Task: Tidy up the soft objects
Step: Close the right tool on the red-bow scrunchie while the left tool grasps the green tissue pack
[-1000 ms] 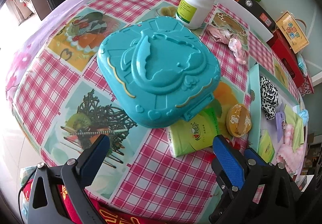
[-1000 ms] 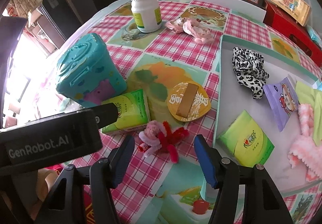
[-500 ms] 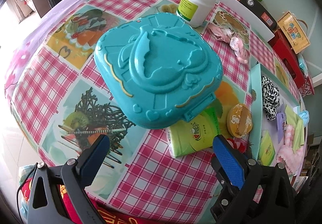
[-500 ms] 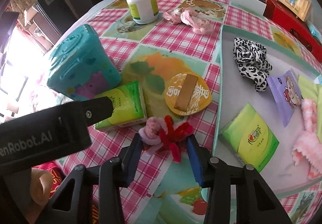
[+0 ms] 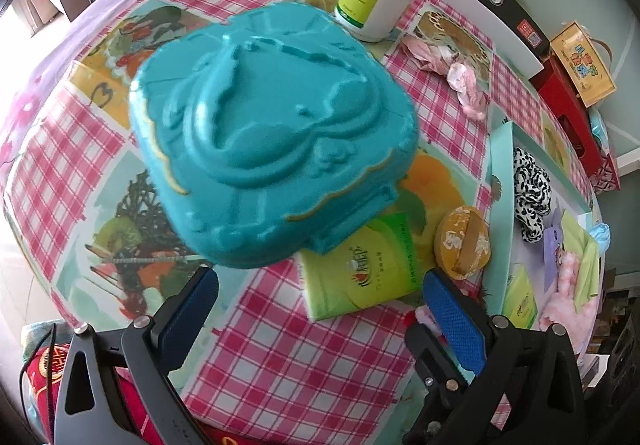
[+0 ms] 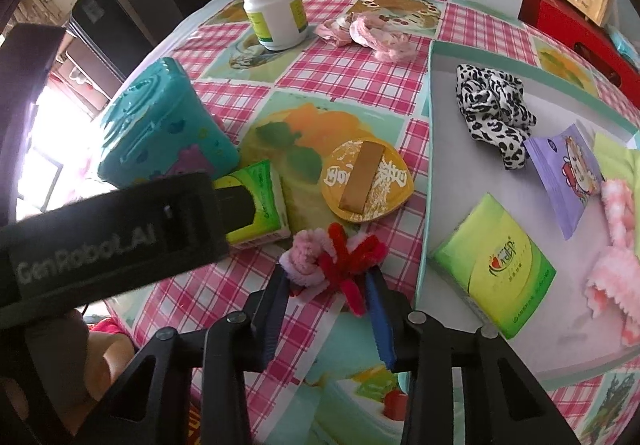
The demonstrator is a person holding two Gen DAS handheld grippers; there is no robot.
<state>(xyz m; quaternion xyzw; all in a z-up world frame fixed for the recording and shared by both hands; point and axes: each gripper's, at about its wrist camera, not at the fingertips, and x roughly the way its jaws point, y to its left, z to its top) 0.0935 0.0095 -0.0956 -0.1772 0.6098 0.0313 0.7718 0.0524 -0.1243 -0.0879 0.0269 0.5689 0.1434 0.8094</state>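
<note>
A pink and red fuzzy pipe-cleaner toy (image 6: 334, 263) lies on the checked tablecloth. My right gripper (image 6: 328, 283) is shut on it at its near end. A green tissue pack (image 5: 366, 269) lies beside a teal plastic case (image 5: 272, 173); my left gripper (image 5: 320, 309) is open just in front of the pack, empty. The grey tray (image 6: 448, 173) at the right holds a leopard scrunchie (image 6: 494, 113), a green tissue pack (image 6: 496, 265), a purple packet (image 6: 564, 173) and pink fluffy cloth (image 6: 616, 265). Pink ribbon (image 6: 368, 33) lies far on the table.
A white pill bottle (image 6: 274, 5) stands at the back. A round yellow-lidded container (image 6: 366, 181) lies between the tissue pack and the tray. Red boxes (image 6: 572, 25) and a white board stand behind the table. The left gripper's body (image 6: 108, 233) crosses the right view.
My right gripper moved forward and closed on the pipe-cleaner toy. My left gripper moved closer to the teal case and the green tissue pack, still open.
</note>
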